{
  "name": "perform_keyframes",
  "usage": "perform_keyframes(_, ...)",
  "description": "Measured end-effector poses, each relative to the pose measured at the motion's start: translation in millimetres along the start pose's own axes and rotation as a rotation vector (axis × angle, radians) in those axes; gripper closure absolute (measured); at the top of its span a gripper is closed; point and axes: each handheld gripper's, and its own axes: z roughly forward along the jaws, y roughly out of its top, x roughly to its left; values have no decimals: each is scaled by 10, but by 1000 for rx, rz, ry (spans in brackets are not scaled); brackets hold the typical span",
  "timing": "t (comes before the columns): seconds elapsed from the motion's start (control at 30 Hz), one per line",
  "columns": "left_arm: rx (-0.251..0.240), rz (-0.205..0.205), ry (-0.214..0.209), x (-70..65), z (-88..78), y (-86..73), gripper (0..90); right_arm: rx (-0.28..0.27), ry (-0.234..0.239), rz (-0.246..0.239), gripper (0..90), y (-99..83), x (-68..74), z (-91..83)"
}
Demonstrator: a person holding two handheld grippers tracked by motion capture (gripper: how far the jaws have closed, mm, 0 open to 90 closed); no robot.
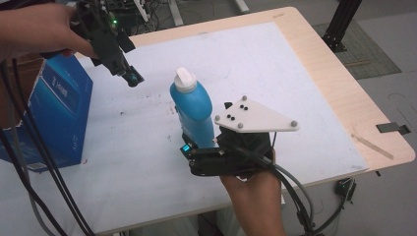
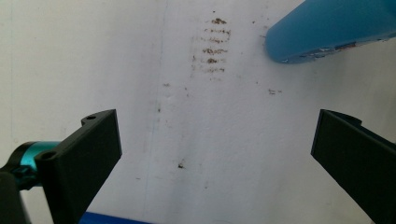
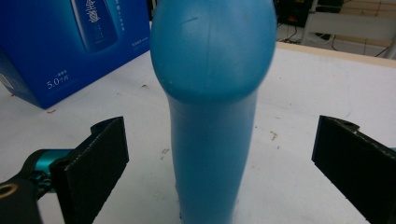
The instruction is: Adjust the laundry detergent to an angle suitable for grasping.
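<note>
One blue bottle (image 1: 193, 105) with a white cap (image 1: 185, 80) stands upright near the middle of the high view, on the white sheet (image 1: 275, 73) that covers one wooden table (image 1: 339, 93). The right gripper (image 1: 209, 147) is just below the bottle in this frame, held by one hand (image 1: 248, 179) that comes in from the bottom edge, and one grey three-cornered plate (image 1: 253, 117) sits on top of it. In the right gripper view the bottle (image 3: 212, 107) fills the centre, and the two black jaws stand wide apart, one at the lower left and one at the lower right, both clear of the bottle's sides. The left gripper (image 1: 132, 77) is in the upper left of the high view, raised above the sheet and held by the other hand (image 1: 37, 29). In the left gripper view its two jaws are also wide apart with nothing between them; the bottle (image 2: 331, 30) shows at the upper right corner, and several small brown stains (image 2: 214, 46) mark the sheet at the top centre. One blue box (image 1: 46, 115) stands at the left edge of the high view, and it appears again at the upper left of the right gripper view (image 3: 70, 42). Two dark cables (image 1: 34, 162) run down in front of it.
</note>
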Motion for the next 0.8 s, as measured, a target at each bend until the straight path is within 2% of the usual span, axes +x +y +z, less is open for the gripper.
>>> perform_keyframes(0.33,3,-1,2,21,-3,-33,17,12,-17,34,28,1,64,75)
perform_keyframes(0.37,0,-1,0,24,0,-37,17,24,-19,41,27,-5,63,129)
perform_keyframes(0.8,-3,-6,-2,51,9,-69,17,52,-45,41,30,-10,73,309)
